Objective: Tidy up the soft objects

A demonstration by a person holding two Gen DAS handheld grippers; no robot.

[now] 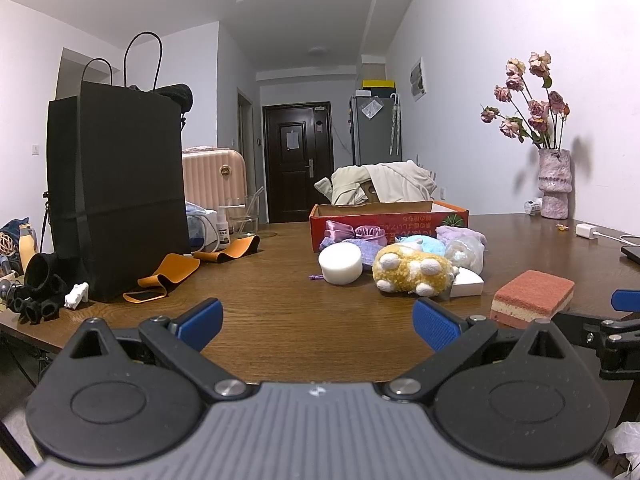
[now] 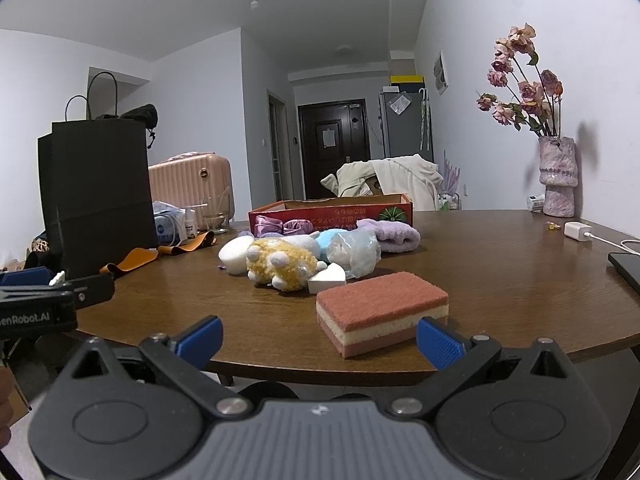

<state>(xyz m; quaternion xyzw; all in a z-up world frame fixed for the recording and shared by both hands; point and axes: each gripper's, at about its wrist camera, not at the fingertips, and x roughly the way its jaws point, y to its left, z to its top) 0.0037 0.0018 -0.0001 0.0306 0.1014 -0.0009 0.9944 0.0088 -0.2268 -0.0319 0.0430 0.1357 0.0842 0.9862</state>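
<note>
A pile of soft things lies mid-table: a yellow plush toy (image 1: 412, 271) (image 2: 284, 263), a white round sponge (image 1: 340, 264) (image 2: 237, 255), a blue plush (image 1: 424, 244), a lilac towel (image 2: 394, 234) and purple satin scrunchies (image 1: 352, 234). A pink layered sponge (image 2: 380, 312) (image 1: 532, 298) lies near the front edge. A red cardboard box (image 1: 388, 212) (image 2: 332, 210) stands behind the pile. My left gripper (image 1: 316, 326) is open and empty, short of the pile. My right gripper (image 2: 318, 340) is open and empty, just before the pink sponge.
A black paper bag (image 1: 116, 196) stands at the left with orange bands (image 1: 176, 272) beside it. A vase of dried roses (image 2: 556, 176), a white charger (image 2: 578, 228) and a dark device (image 2: 626, 266) sit at the right. The table's front edge (image 2: 320, 374) is close.
</note>
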